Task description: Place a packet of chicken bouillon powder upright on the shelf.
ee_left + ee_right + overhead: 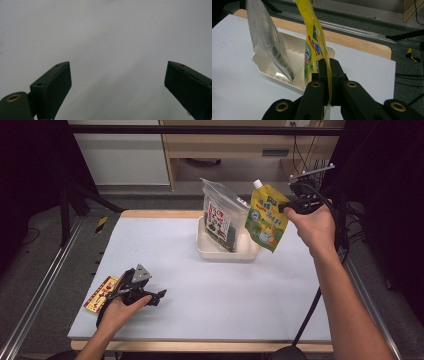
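The yellow pouch point(314, 37)'s top is cut off above.

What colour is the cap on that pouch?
White, on the yellow-green pouch; the cap shows best in the high view.

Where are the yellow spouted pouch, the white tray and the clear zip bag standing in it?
yellow spouted pouch point(266, 219), high view, middle of its printed front.
white tray point(227, 255), high view, its near rim.
clear zip bag point(221, 218), high view, its printed label area.
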Demonstrator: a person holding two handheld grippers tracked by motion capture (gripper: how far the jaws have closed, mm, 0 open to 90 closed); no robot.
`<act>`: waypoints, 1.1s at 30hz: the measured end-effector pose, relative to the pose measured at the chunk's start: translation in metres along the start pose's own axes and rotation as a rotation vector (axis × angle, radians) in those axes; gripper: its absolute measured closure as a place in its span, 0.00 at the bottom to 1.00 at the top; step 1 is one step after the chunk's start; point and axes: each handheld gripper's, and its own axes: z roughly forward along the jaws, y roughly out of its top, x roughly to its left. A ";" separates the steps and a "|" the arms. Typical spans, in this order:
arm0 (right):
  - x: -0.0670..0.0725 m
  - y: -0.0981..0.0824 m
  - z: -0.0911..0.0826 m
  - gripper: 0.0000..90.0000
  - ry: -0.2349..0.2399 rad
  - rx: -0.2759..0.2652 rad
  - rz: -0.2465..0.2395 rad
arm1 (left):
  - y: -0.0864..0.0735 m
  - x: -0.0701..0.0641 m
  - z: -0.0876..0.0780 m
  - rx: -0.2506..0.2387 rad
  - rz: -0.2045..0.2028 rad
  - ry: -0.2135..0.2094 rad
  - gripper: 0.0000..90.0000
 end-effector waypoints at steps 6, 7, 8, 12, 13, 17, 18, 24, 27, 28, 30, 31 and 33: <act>0.007 0.006 0.009 1.00 -0.026 0.007 0.006 | 0.000 0.000 -0.001 0.001 0.000 0.000 0.08; 0.008 0.007 0.012 1.00 -0.028 0.010 0.010 | 0.000 0.000 0.000 0.000 0.000 0.000 0.08; 0.010 0.008 0.015 1.00 -0.034 0.013 0.013 | 0.000 0.000 0.000 0.001 0.001 0.001 0.08; 0.012 0.012 0.027 1.00 -0.042 0.029 0.034 | 0.000 0.000 0.000 0.002 0.003 0.000 0.08; 0.012 0.014 0.030 1.00 -0.046 0.037 0.047 | 0.000 0.000 0.000 0.001 0.003 0.001 0.08; 0.013 0.018 0.041 1.00 -0.058 0.062 0.061 | 0.000 0.000 0.000 0.000 0.001 0.000 0.08; 0.014 0.019 0.043 1.00 -0.061 0.069 0.062 | 0.000 -0.001 0.000 0.002 0.003 -0.002 0.08; 0.018 0.023 0.058 1.00 -0.065 0.092 0.073 | 0.000 0.000 0.000 0.000 0.001 -0.003 0.08; 0.018 0.025 0.064 1.00 -0.067 0.103 0.085 | 0.000 -0.001 0.000 0.002 0.001 -0.004 0.08; 0.018 0.025 0.065 1.00 -0.066 0.105 0.088 | 0.001 -0.001 0.000 0.003 0.003 -0.003 0.08; 0.018 0.025 0.068 1.00 -0.069 0.106 0.091 | 0.001 -0.001 0.000 0.002 0.003 -0.004 0.08; 0.018 0.025 0.070 1.00 -0.069 0.106 0.088 | 0.001 -0.001 0.000 0.002 0.002 -0.003 0.08; 0.018 0.025 0.072 1.00 -0.070 0.106 0.094 | 0.000 -0.001 0.001 0.005 0.002 -0.003 0.08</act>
